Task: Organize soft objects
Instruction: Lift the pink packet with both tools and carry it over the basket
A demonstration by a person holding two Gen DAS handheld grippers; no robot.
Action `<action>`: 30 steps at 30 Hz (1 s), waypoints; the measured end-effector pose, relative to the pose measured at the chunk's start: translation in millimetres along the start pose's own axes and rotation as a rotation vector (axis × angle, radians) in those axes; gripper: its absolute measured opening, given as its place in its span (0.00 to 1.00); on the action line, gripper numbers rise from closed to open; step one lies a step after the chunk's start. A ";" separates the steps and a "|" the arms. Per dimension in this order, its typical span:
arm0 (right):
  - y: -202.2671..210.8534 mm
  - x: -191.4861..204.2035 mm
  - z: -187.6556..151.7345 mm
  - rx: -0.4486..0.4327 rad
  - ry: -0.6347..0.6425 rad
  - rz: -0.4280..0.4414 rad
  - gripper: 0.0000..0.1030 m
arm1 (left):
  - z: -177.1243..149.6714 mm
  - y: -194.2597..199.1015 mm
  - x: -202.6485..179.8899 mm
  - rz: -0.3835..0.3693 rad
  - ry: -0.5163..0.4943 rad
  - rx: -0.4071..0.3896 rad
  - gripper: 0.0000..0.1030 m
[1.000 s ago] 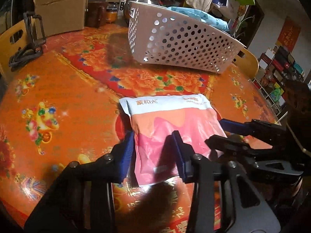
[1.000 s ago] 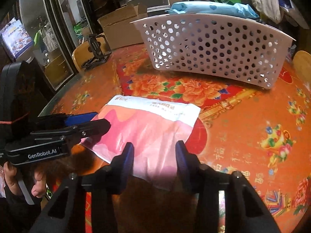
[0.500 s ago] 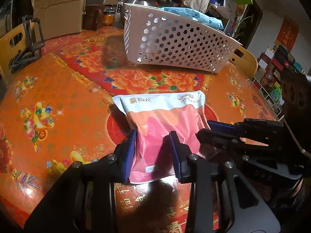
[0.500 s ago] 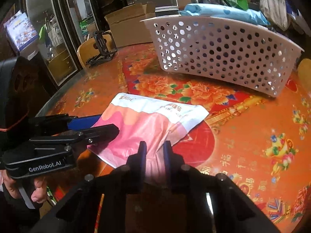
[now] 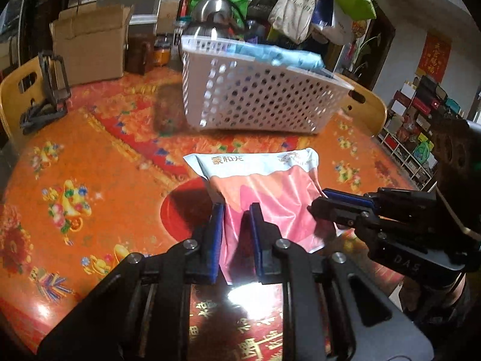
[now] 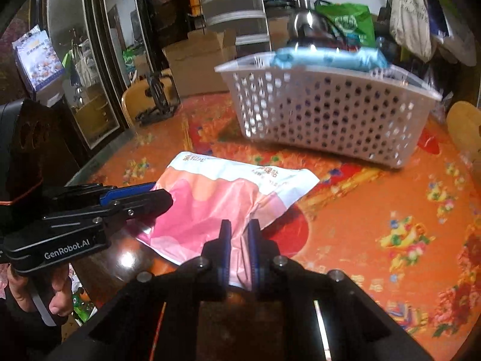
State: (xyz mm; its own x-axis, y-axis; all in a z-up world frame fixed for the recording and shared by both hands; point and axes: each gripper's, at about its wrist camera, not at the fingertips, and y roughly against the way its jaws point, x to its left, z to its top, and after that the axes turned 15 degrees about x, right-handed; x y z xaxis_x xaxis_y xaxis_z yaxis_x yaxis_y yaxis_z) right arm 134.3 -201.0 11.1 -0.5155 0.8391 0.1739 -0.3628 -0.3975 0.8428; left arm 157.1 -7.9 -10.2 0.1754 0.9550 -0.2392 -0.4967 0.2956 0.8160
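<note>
Nearest the cameras, both grippers bite the near edge of one soft pink-and-white pouch (image 5: 264, 192). Left gripper (image 5: 236, 228): jaws closing, blue pads pressing a bunched fold of the pouch's near left corner. Right gripper (image 6: 239, 240): jaws pinched tight together on the pouch film at its near right corner, plastic gathered into a ridge between the pads. From the left wrist view the right gripper reaches in from the right and meets the pouch's right edge; from the right wrist view the left gripper (image 6: 163, 200) comes in from the left, and a person's hand (image 6: 45, 288) wraps its handle low in the frame.

Pouch looks crumpled and raised at its gripped near edge; its far white end with printed characters points toward the basket. Whether that far end touches the surface, cannot tell. Beneath it, a round table (image 5: 90, 156) with a glossy orange and red flowered cover, glare spots close to the jaws.

Beyond the pouch, well apart from it, a white perforated basket (image 5: 264, 102) stands on the table. A pale blue soft pack (image 5: 276, 55) lies in it, rising above the rim.

Farther back: a cardboard box (image 5: 90, 45) at the table's far left, a steel kettle (image 5: 216, 15) behind the basket, hanging tote bags (image 5: 294, 9) above. Yellow chair backs (image 5: 18, 90) show at the table's edges, with a black folding stand (image 5: 51, 90) at the left one.
</note>
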 end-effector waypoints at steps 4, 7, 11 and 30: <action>27.3 1.5 8.8 -0.055 0.014 -0.017 0.10 | 12.0 20.9 -8.9 -0.001 -0.014 -0.044 0.15; 48.7 0.7 21.0 -0.095 0.027 -0.036 0.10 | 28.9 38.9 -18.9 0.006 -0.030 -0.083 0.15; 79.6 -6.1 46.9 -0.157 0.034 -0.062 0.10 | 63.9 58.2 -32.2 0.005 -0.058 -0.119 0.15; 63.0 -119.7 210.6 -0.160 -0.079 -0.166 0.22 | 292.8 -16.8 -35.1 0.078 0.003 -0.057 0.43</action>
State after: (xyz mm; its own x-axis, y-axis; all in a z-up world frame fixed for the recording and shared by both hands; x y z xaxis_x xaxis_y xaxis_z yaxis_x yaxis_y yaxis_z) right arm 336.5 -248.2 150.6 -0.3787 0.9217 0.0846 -0.5586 -0.3005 0.7731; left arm 408.1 -53.5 138.5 0.1315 0.9752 -0.1781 -0.5562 0.2213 0.8011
